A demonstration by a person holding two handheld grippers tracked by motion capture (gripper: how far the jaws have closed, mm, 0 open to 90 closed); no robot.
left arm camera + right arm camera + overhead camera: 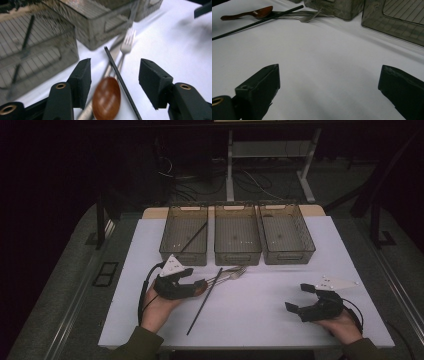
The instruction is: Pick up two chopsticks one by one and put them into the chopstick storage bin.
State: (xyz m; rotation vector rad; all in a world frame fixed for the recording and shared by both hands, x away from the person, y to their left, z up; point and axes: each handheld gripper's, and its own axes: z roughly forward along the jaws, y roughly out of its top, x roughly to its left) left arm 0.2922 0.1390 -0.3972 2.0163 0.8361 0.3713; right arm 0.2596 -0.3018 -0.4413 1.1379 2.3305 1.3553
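The left gripper hovers low over a small pile of cutlery on the white table, its jaws spread on either side of a brown wooden spoon without touching it. A black chopstick lies just at the spoon's three o'clock side, and a metal fork points toward twelve o'clock. The middle bin stands just beyond. The right gripper rests well apart at four o'clock, jaws spread wide over bare table.

Glossy brown wooden spoon, shiny metal fork, matt black chopstick, translucent smoky plastic bins, matt white worktop.
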